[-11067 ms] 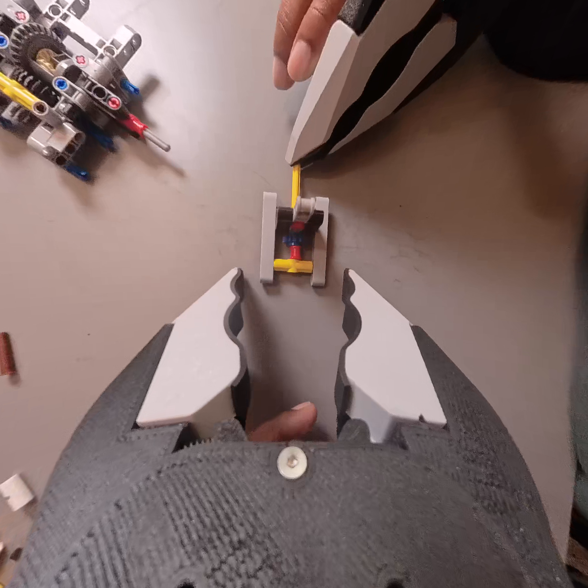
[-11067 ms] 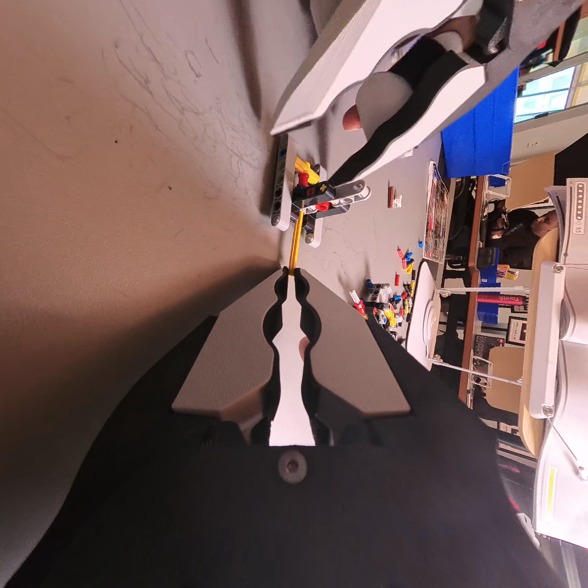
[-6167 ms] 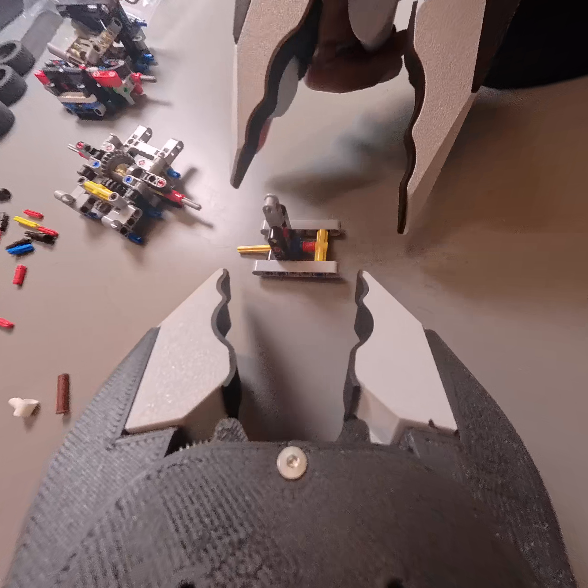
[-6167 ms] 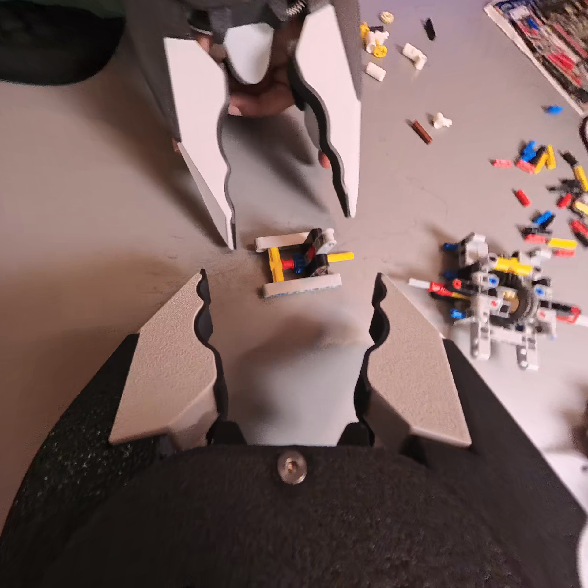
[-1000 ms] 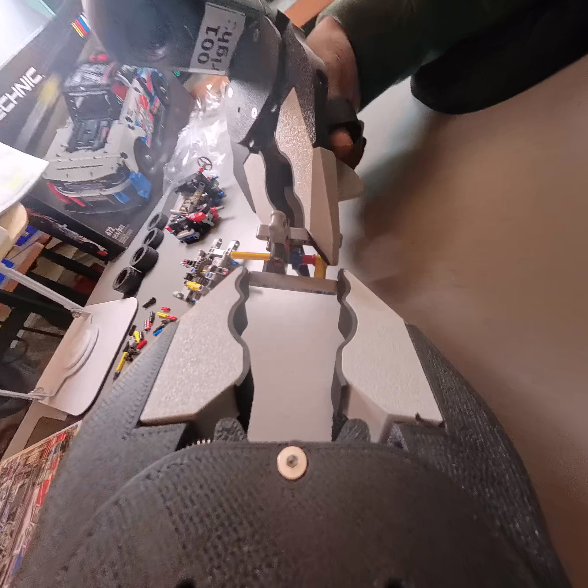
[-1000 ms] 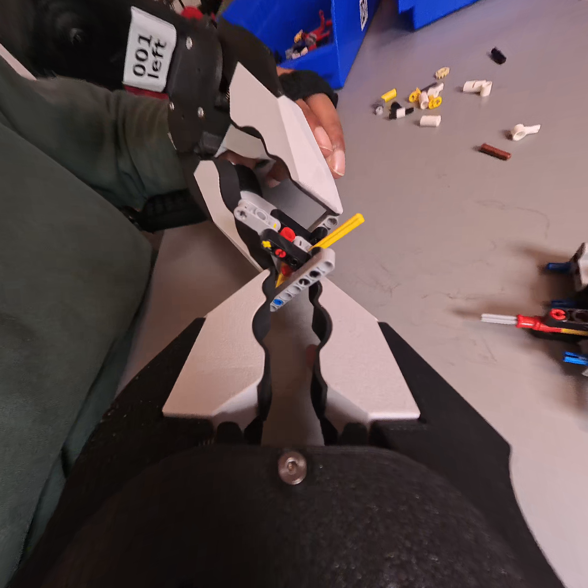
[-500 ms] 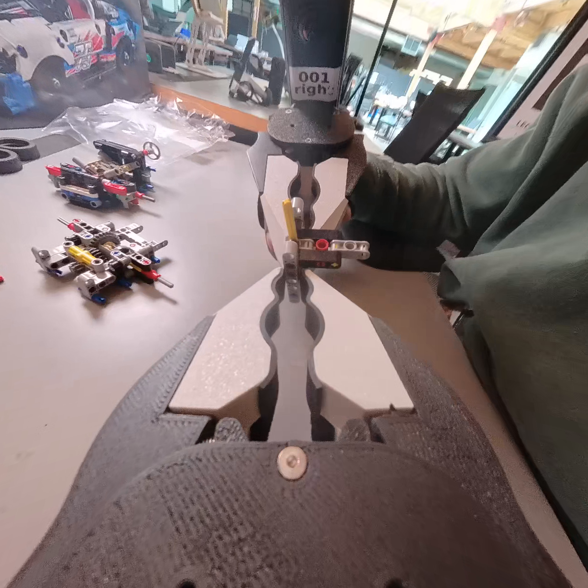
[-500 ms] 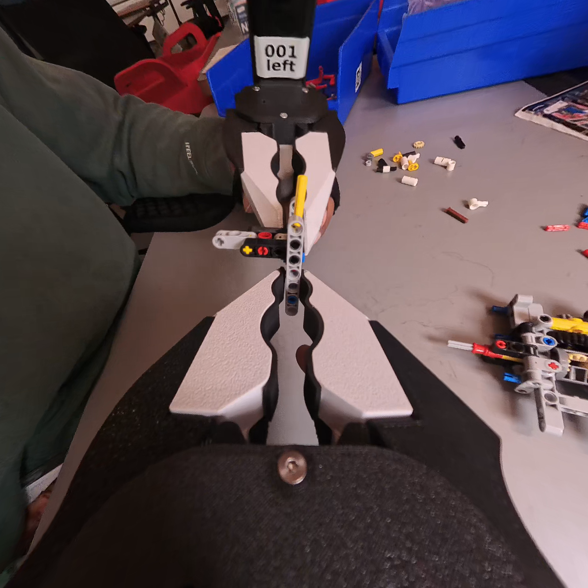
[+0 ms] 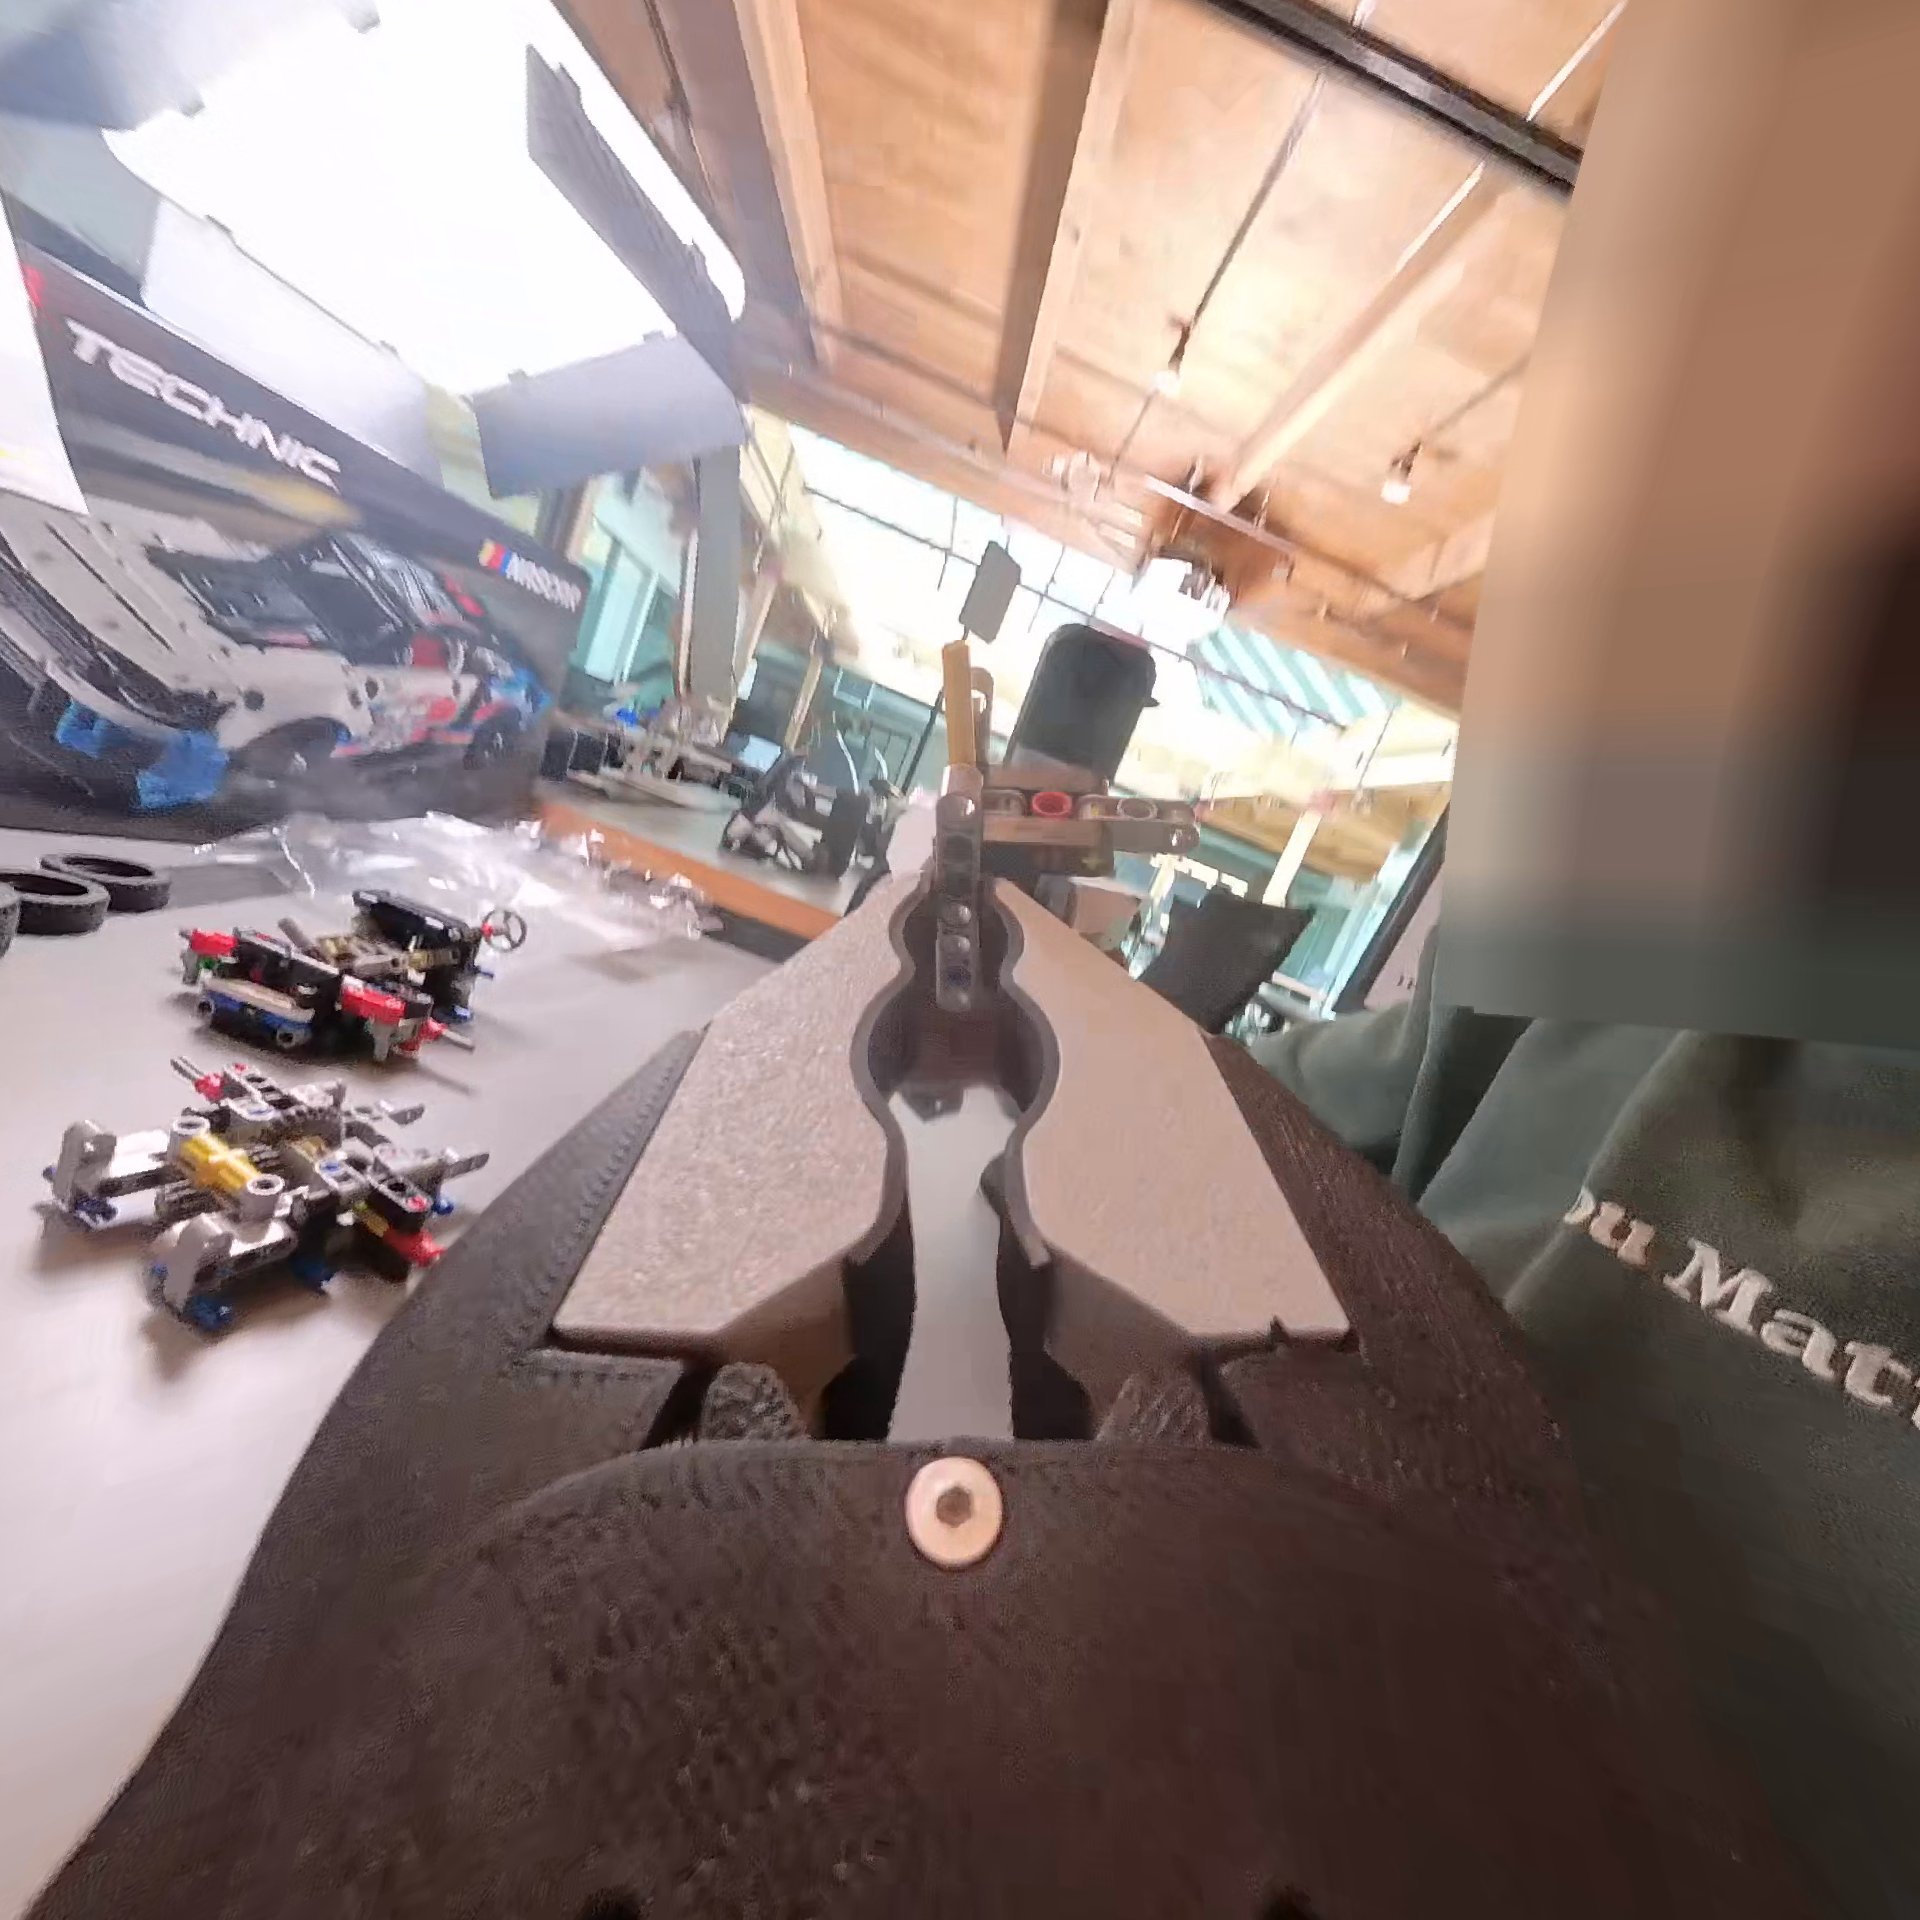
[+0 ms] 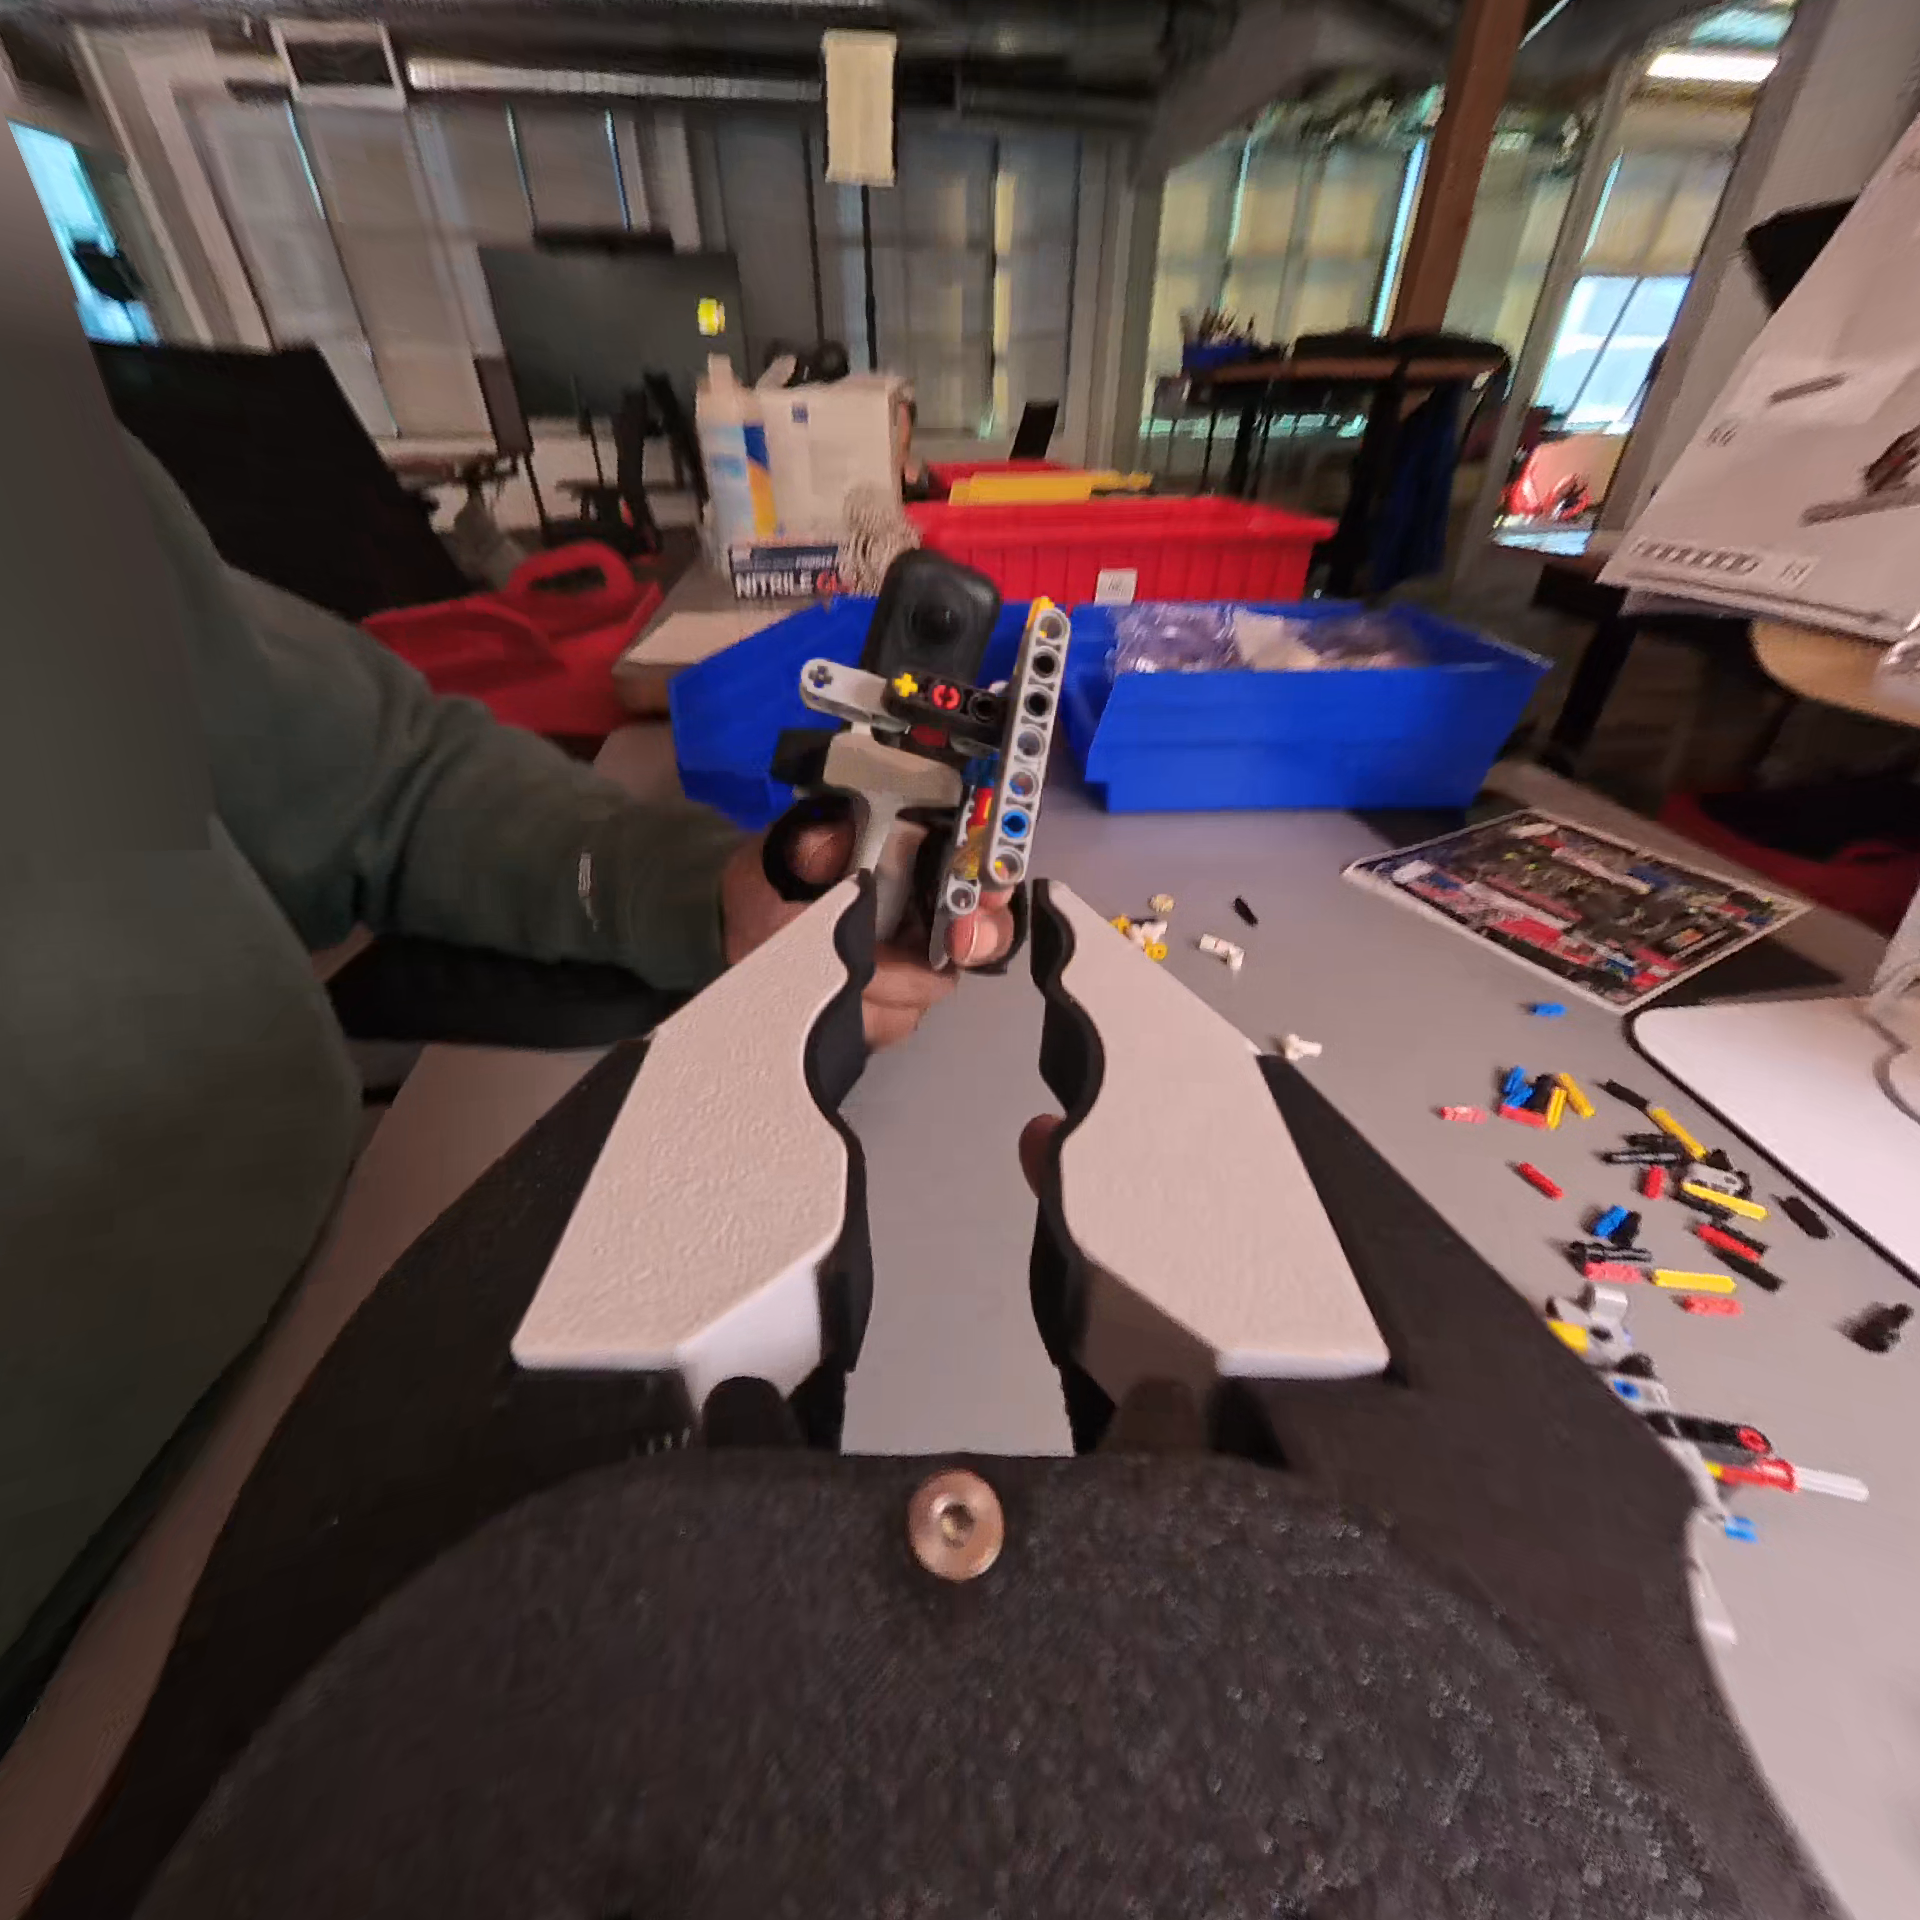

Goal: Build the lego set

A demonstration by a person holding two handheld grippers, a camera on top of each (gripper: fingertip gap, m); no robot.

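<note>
Your small brick assembly (image 9: 961, 894) is off the desk (image 9: 156, 1507), pinched at the tip of your left gripper (image 9: 958, 914). Its grey holed beam (image 10: 1023, 743) stands almost upright between the two fingers (image 9: 790, 1101), which are clenched on the beam's lower holes. A yellow axle (image 9: 958, 701) sticks up from the top of the beam, and a short black and grey arm with a red pin (image 9: 1051, 802) juts sideways from it.

Your right gripper (image 10: 945, 914) is released: its fingers (image 10: 727, 1143) stand apart with bare desk showing between them. In the right wrist view the assembly sits just past those fingertips, above and ahead of them, and neither pad touches it. Your left hand (image 10: 894, 977) shows right behind the gap, wrapped round the left gripper's handle.

Out on the desk, two larger brick builds (image 9: 260, 1164) lie to the left of the left gripper, with black tyres (image 9: 73, 899) and a printed box (image 9: 281, 644) farther back. On the other side, loose small pieces (image 10: 1642, 1195) are scattered near the right gripper, a printed booklet (image 10: 1569, 904) lies beyond them, and blue bins (image 10: 1299, 707) sit along the far edge.
</note>
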